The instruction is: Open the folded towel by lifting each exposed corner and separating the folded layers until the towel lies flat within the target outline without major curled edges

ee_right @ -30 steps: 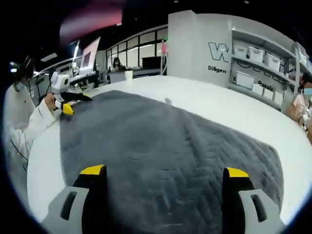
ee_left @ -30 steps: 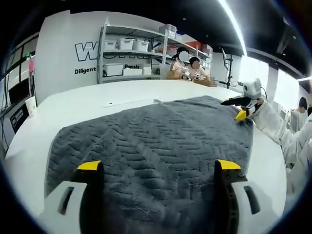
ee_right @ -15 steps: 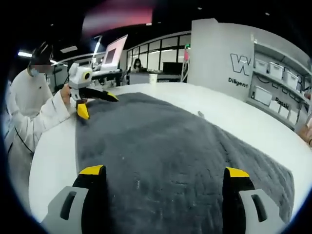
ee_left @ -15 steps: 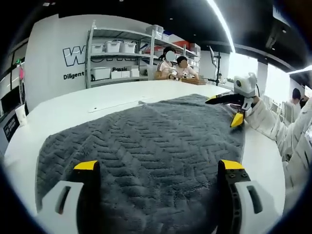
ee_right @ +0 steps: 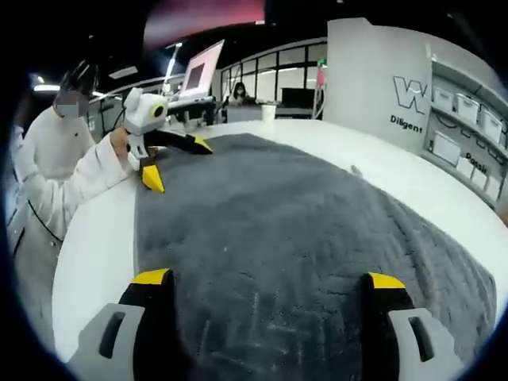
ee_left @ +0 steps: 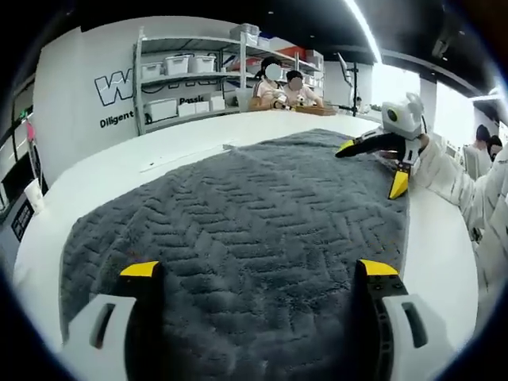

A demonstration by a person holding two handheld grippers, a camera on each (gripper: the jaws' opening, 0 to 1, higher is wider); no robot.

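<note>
Towel [ee_left: 238, 230]: grey, thick pile, likely soft and limp; take its edge corners; your left gripper [ee_left: 258, 274] and right gripper [ee_right: 270, 282] both gape wide, empty.

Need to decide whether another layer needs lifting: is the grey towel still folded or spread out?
Spread, apparently: the grey towel lies as one flat sheet across the white table, no folded-over layer visible. Its nearest edge is hidden.

Plush cloth on a smooth table

The grey towel [ee_left: 238, 230] is thick, matt pile with a raised herringbone weave; the white table [ee_left: 143, 163] under it looks smooth, faintly glossy.
</note>
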